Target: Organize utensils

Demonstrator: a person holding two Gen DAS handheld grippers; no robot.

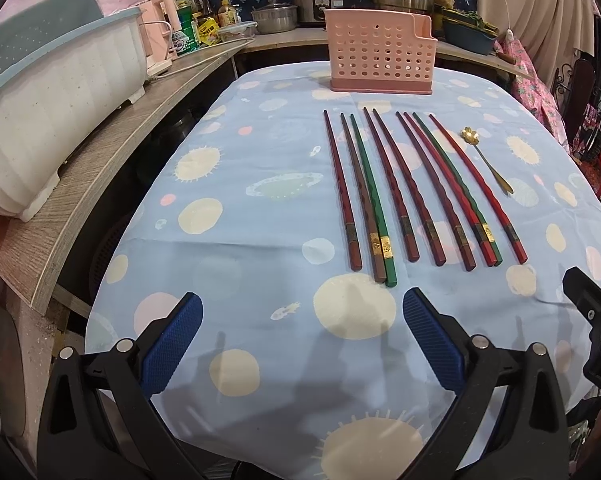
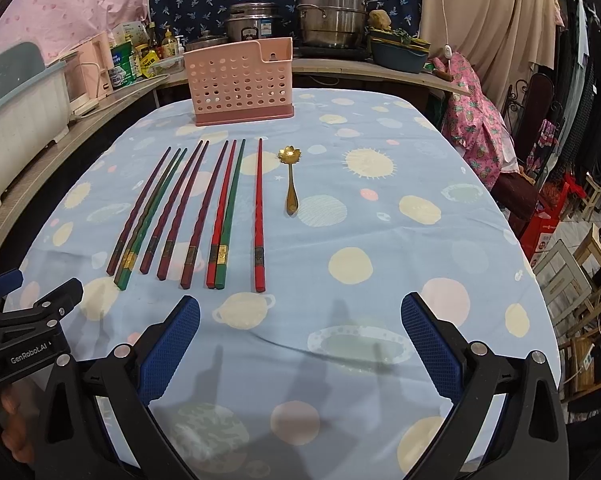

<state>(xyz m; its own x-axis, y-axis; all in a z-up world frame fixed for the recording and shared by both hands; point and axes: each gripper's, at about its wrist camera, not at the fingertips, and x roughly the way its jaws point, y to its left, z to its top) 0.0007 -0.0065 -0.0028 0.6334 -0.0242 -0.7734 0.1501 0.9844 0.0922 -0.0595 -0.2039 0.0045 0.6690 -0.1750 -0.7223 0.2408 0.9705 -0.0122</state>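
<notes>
Several chopsticks, dark red, brown, green and bright red, lie side by side on the blue patterned tablecloth. A small gold flower-shaped spoon lies to their right. A pink perforated utensil holder stands upright at the far end of the table. My left gripper is open, hovering near the table's front edge just short of the chopstick handles. My right gripper is open too, in front of the bright red chopstick. Both hold nothing.
A white and teal dish rack sits on a wooden side counter at the left. Pots, bottles and a rice cooker crowd the counter behind the holder. Chairs and clutter stand to the table's right.
</notes>
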